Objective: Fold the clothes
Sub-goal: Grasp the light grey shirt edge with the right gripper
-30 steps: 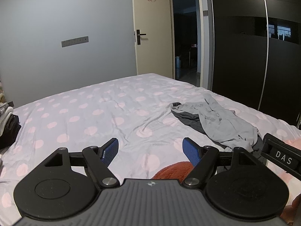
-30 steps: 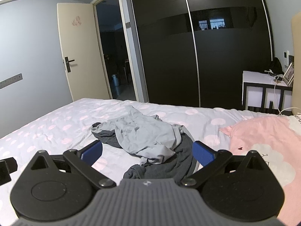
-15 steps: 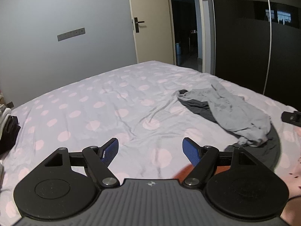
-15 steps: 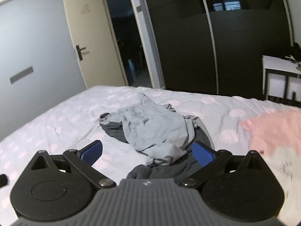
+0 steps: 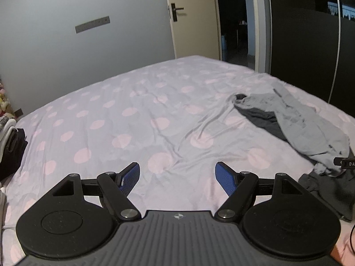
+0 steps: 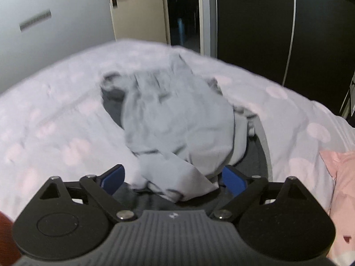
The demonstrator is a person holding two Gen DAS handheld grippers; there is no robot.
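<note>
A crumpled light grey garment (image 5: 308, 124) lies on a dark grey garment (image 5: 266, 122) on the polka-dot bed (image 5: 133, 122), to the right in the left wrist view. My left gripper (image 5: 177, 178) is open and empty over bare sheet, well left of the clothes. In the blurred right wrist view the light grey garment (image 6: 177, 119) fills the middle. My right gripper (image 6: 174, 178) is open, its blue fingers on either side of the garment's near edge (image 6: 177, 184), over the dark garment (image 6: 255, 155). The tip of the right gripper (image 5: 346, 163) shows by the clothes.
A stack of folded clothes (image 5: 11, 141) sits at the bed's left edge. A pink pillow (image 6: 341, 188) lies to the right of the garments. An open door (image 5: 193, 17) and a dark wardrobe (image 5: 310, 40) stand beyond the bed.
Both grippers moved forward and lower over the bed. My right gripper closed in on the grey garments until the near edge lies between its open fingers.
</note>
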